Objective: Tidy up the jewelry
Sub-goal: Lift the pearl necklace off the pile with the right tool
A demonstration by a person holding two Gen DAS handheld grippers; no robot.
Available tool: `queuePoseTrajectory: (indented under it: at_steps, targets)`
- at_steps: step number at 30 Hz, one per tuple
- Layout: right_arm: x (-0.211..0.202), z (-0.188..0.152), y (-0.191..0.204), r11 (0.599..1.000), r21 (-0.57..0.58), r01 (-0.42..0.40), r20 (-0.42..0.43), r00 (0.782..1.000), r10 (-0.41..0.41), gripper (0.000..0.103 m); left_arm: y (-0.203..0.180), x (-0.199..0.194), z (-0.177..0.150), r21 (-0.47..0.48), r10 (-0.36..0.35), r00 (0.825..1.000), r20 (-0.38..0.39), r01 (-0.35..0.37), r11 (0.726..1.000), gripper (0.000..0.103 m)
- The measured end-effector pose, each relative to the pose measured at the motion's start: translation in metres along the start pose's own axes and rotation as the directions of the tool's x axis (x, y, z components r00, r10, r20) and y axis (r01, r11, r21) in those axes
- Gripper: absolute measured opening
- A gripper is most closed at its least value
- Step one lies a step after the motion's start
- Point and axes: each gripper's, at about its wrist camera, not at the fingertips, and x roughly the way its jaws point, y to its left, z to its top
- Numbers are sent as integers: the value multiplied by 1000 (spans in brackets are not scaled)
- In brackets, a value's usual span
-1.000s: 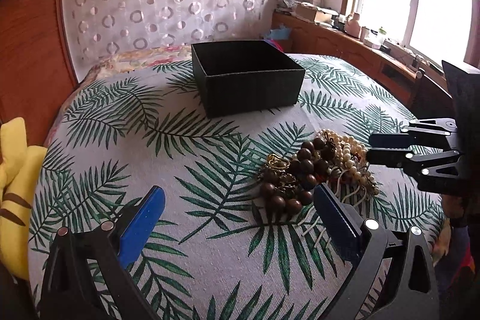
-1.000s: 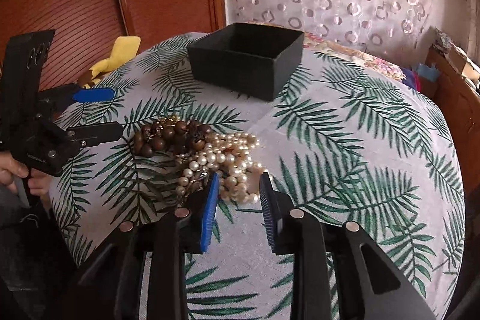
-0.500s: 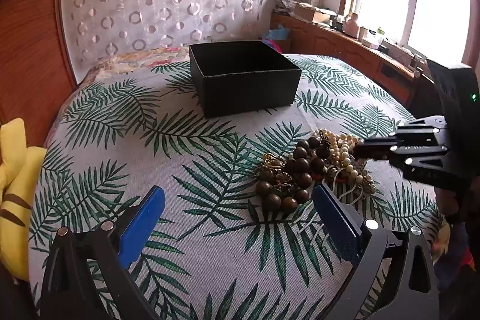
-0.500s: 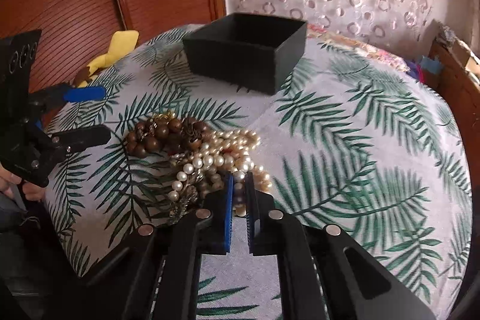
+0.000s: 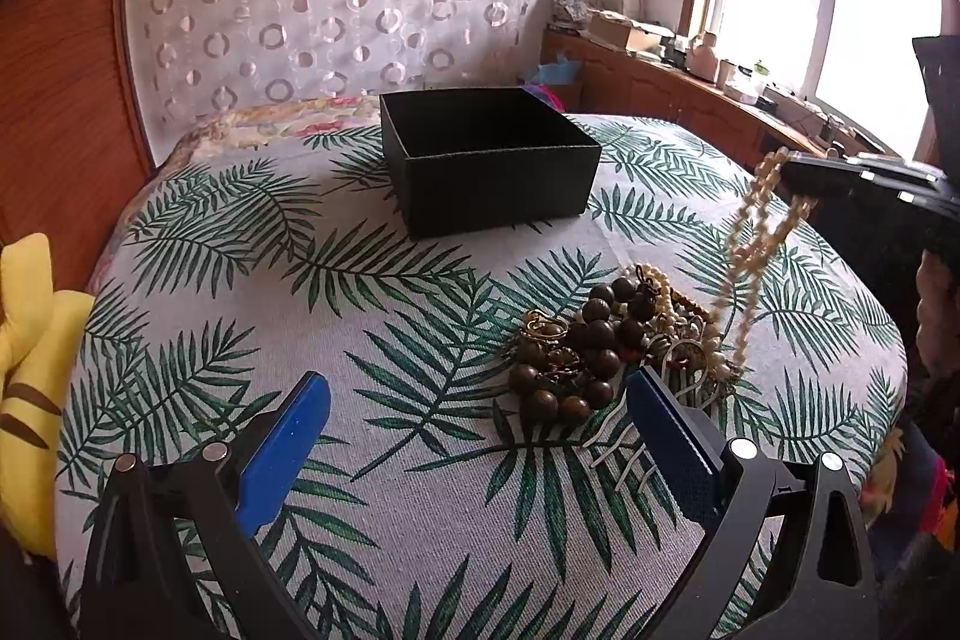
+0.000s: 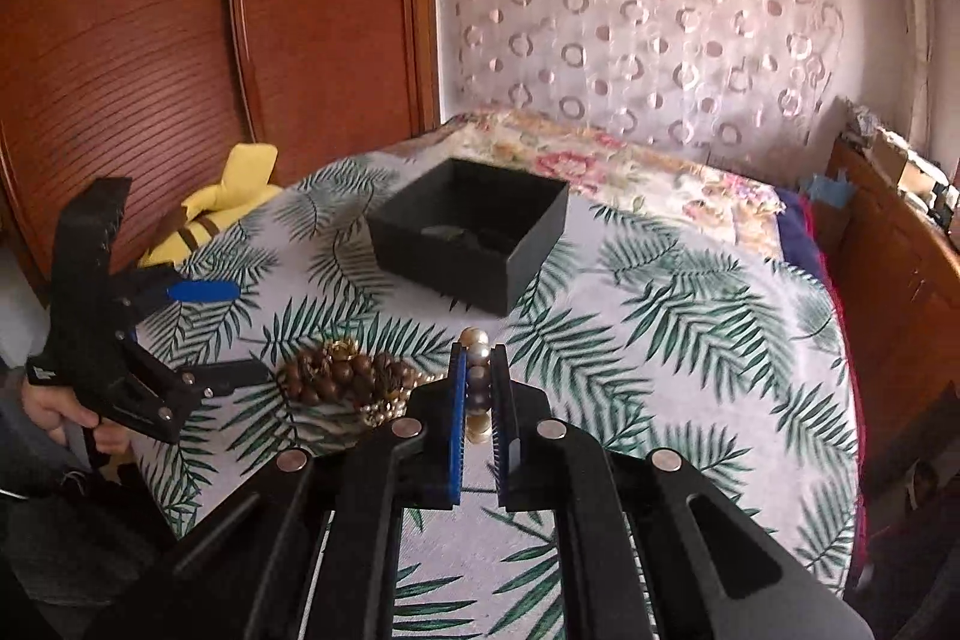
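A pile of jewelry (image 5: 606, 340) with dark wooden beads, gold pieces and pearls lies on the leaf-print cloth; it also shows in the right wrist view (image 6: 342, 376). My right gripper (image 6: 477, 370) is shut on a pearl necklace (image 6: 477, 382) and holds it raised above the pile; in the left wrist view the necklace (image 5: 756, 232) hangs from that gripper (image 5: 792, 172), its lower end still in the pile. An open black box (image 5: 486, 160) stands behind the pile, with something dark inside (image 6: 474, 226). My left gripper (image 5: 474, 412) is open and empty, just in front of the pile.
A yellow plush toy (image 5: 30, 352) lies at the table's left edge. A wooden wardrobe (image 6: 180, 40) stands behind it. A wooden sideboard (image 5: 690, 100) with clutter runs under the window on the right. A white hair comb (image 5: 624, 454) lies by the left gripper's right finger.
My right gripper closed on the pearl necklace in the pile and lifted it up off the table. My left gripper stayed open in about the same place.
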Motion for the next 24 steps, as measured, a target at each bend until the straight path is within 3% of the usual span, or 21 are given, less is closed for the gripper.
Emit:
queuePoseTrajectory:
  at_steps: [9, 10, 17, 24]
  targets:
    - [-31, 18, -11, 997, 1, 73, 89, 993, -73, 9, -3, -1, 0, 8, -37, 999, -8, 38, 999, 95]
    - [-31, 18, -12, 997, 0, 80, 88, 993, -80, 9, -4, -1, 0, 10, -53, 999, -10, 53, 999, 92]
    - [-16, 5, -24, 996, 28, 88, 50, 995, -89, 9, -15, 3, -2, 37, -116, 992, -43, 118, 992, 38]
    - [3, -7, -26, 996, 45, 83, 11, 996, -84, 9, -32, 9, 2, 103, -163, 984, -66, 169, 980, 17]
